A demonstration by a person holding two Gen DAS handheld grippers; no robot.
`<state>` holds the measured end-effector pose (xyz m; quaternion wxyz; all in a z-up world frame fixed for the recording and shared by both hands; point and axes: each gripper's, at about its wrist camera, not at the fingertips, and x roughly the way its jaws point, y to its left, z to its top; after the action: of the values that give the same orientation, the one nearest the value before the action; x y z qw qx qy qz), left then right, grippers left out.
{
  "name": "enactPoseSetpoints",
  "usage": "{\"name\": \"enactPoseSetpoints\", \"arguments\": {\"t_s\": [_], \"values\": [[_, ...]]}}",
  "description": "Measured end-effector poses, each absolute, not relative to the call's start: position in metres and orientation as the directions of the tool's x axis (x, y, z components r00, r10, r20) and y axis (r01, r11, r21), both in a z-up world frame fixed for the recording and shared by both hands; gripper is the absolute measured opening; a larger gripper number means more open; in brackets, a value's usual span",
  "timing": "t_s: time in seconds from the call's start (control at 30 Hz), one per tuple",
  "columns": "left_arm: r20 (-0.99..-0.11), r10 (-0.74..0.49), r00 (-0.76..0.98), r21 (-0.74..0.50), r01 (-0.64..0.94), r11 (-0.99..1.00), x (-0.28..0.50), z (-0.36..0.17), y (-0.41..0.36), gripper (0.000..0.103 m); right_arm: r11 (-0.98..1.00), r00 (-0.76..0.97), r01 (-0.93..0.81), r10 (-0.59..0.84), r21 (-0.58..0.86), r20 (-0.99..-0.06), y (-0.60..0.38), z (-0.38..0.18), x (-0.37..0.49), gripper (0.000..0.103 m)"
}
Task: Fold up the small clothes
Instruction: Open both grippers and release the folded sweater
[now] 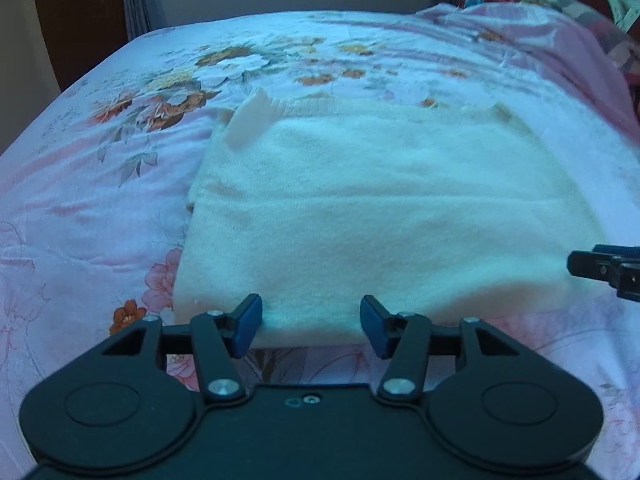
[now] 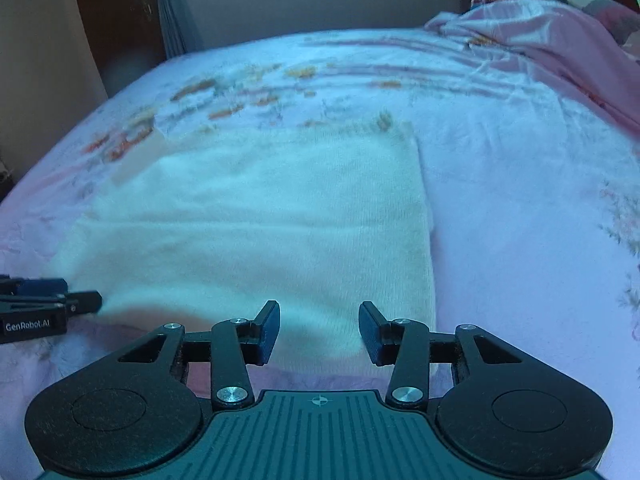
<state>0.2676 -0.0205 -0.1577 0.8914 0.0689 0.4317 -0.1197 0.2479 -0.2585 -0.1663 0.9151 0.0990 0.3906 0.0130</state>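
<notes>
I am holding both claws apart and empty at the near edge of the folded white sweater (image 1: 372,208) lying on the flowered bedspread (image 1: 100,184): left claw (image 1: 311,327) by its left corner, right claw (image 2: 319,332) by its right, fabric stretching directly ahead.

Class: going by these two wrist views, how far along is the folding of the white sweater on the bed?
Done: the white sweater lies on the bed as a thick rectangle, one ribbed cuff poking out. In hand: nothing; the left gripper and right gripper are open at its near edge. Left: perhaps tucking the cuff or one more fold.
</notes>
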Motion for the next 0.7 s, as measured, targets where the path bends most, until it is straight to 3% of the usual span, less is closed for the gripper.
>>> {"name": "enactPoseSetpoints", "arguments": {"t_s": [0.1,0.23,0.7], "values": [[-0.774,-0.155,0.614,0.017,0.264,0.964,0.271,-0.155,-0.018,0.054,0.984,0.722,0.046,0.085,0.17,-0.687,-0.258,-0.158,0.249,0.044],[-0.796,-0.125,0.592,0.029,0.243,0.97,0.278,-0.171,-0.012,0.055,0.986,0.641,0.082,0.058,0.144,-0.765,-0.26,-0.183,0.261,0.044],[-0.787,-0.192,0.586,-0.067,0.227,0.971,0.3,-0.148,-0.017,0.054,0.979,0.71,0.01,0.137,0.204,-0.691,-0.242,-0.158,0.273,0.044]]}}
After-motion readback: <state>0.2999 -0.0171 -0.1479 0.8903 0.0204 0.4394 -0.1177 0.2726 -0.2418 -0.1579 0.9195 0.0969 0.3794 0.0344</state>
